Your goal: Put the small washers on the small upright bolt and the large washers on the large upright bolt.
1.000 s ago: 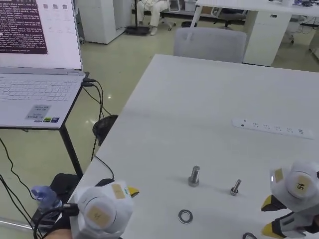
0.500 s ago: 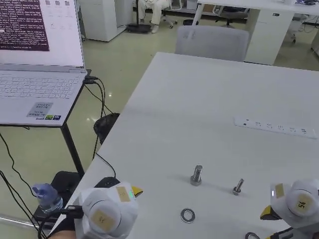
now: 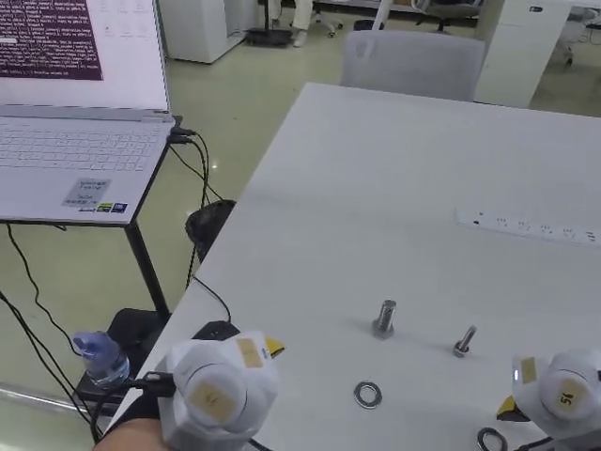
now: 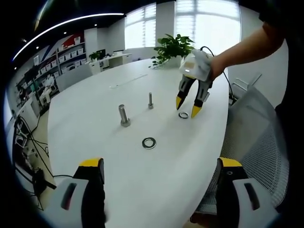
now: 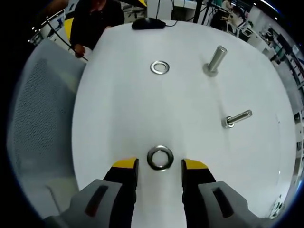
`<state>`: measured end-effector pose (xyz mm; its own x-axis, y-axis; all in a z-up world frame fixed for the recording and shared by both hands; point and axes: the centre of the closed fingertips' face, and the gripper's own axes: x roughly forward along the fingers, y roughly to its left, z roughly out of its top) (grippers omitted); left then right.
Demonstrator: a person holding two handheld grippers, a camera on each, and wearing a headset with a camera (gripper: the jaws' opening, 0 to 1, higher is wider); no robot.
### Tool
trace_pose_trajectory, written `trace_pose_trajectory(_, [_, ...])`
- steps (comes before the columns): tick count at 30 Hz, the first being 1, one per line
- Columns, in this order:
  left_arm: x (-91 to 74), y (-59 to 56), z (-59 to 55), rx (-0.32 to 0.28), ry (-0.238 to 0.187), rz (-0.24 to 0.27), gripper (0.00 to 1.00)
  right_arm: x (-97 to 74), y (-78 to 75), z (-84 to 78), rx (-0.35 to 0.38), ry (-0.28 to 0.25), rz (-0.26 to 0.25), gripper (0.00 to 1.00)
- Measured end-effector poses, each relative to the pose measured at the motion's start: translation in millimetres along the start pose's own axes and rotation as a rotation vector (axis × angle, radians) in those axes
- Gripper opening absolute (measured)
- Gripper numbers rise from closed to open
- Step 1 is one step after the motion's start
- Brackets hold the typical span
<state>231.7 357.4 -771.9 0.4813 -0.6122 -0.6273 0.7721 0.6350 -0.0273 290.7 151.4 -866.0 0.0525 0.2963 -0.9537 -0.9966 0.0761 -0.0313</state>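
The right hand-held gripper (image 5: 160, 166) is open, its jaws either side of a washer (image 5: 160, 158) that lies flat near the front edge of the counter (image 3: 376, 169); they are not pinching it. The left hand-held gripper (image 4: 160, 165) hangs wide open and empty over the front-left edge. A second washer (image 3: 367, 395) lies between them, before the large bolt (image 3: 385, 319). The small bolt (image 3: 464, 341) stands to its right. Past the bolts, open surface runs to a power strip (image 3: 526, 228).

Lg bolt (image 3: 385, 318) x1, sm bolt (image 3: 464, 341) x1, washers (image 3: 367, 395) x2.
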Motion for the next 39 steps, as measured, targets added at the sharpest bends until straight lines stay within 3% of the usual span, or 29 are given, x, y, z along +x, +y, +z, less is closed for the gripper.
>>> trace_pose_trajectory(12, [3.5,3.7,2.0,0.009,0.007,-0.010,0.96,3.2,-3.0,-1.2,0.012,0.014,0.025,0.35])
trace_pose_trajectory(25, [4.2,2.4,-4.2,0.008,0.027,-0.014,0.92,3.5,-4.2,-1.5,0.009,0.039,0.024,0.30])
trace_pose_trajectory(39, [3.0,0.8,-5.2,0.002,0.036,-0.013,0.88,5.1,-3.0,-1.8,-0.012,0.111,0.021,0.22])
